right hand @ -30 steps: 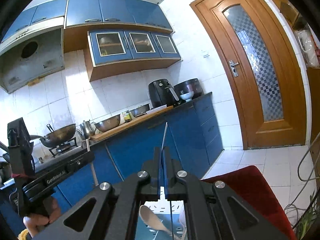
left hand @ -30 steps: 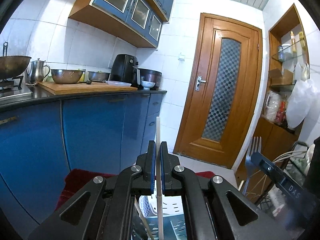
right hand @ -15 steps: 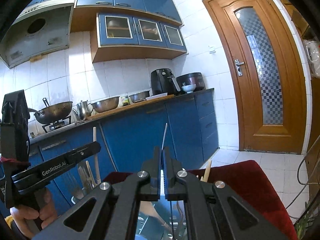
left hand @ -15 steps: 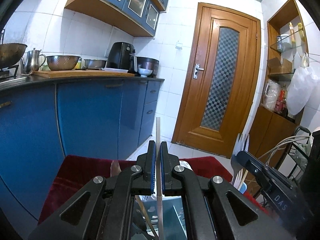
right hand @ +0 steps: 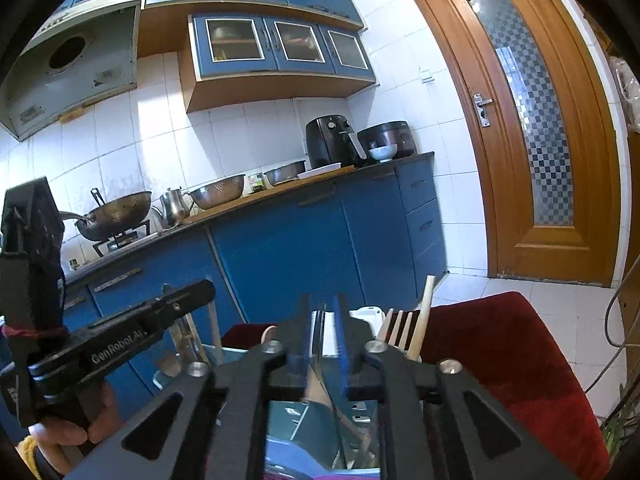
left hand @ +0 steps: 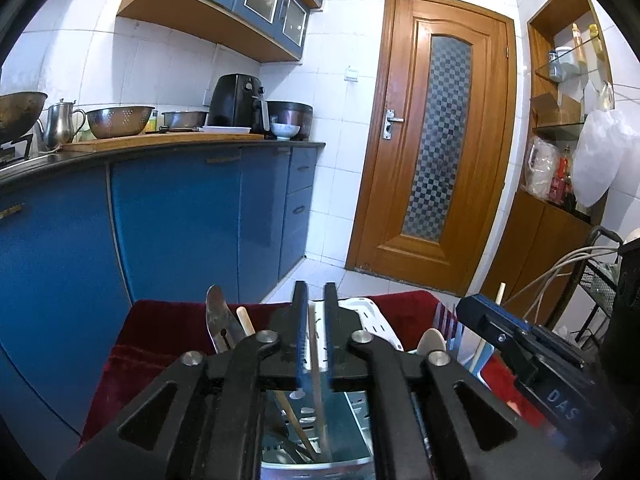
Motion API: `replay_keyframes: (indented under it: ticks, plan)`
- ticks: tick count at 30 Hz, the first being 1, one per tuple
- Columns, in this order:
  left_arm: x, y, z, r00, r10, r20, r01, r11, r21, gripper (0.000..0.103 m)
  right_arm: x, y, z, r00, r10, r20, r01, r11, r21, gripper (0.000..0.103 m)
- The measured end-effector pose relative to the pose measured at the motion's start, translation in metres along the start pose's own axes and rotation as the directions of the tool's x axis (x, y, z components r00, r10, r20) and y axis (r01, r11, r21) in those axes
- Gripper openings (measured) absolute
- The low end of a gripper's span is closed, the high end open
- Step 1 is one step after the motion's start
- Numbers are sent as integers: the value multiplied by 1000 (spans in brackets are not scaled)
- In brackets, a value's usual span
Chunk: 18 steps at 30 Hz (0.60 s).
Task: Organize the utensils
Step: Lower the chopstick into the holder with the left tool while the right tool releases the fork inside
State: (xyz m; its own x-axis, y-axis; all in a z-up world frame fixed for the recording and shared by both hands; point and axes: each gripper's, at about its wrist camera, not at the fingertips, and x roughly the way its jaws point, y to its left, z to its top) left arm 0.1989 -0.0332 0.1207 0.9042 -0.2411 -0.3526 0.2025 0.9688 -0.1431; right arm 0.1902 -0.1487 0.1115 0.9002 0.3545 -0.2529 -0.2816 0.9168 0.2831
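Observation:
My left gripper [left hand: 316,292] hangs over a white and teal utensil holder [left hand: 372,320] on a red cloth. Its jaws are opening, and a pale chopstick [left hand: 317,364] stands loose and blurred between them, its lower end down in the holder. A knife blade [left hand: 218,320] and a wooden stick [left hand: 245,320] stand in the holder's left part. My right gripper [right hand: 322,304] is over the same holder [right hand: 366,316]. Its jaws are opening too, around a thin metal utensil [right hand: 328,396] that has slipped low. A fork [right hand: 396,328] and a wooden chopstick [right hand: 424,312] stand to its right.
The red cloth [right hand: 520,344] covers the seat under the holder. Blue cabinets [left hand: 172,220] with a loaded counter run along the left. A wooden door [left hand: 436,140] stands behind, and a wire rack with cables [left hand: 592,272] is at the right. A hand [right hand: 60,432] holds the left gripper.
Both grippers came down over the holder. Their jaws parted, and the chopstick and the metal utensil, which stuck up above the fingertips before, slid down between them.

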Motion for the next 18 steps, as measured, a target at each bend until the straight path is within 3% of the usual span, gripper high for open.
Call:
replay_keyframes:
  ticks: [1,18]
  plan:
    - [-1,0,0,1000,-2,0,2,1000,-3,17,-2,0,1,1000,1,4,-1,1000,2,17]
    - [-40,-7,2,1000,3,-29,-4,999,-40,17,-36,18,9,1000,-4,-12,4,1000,4,18]
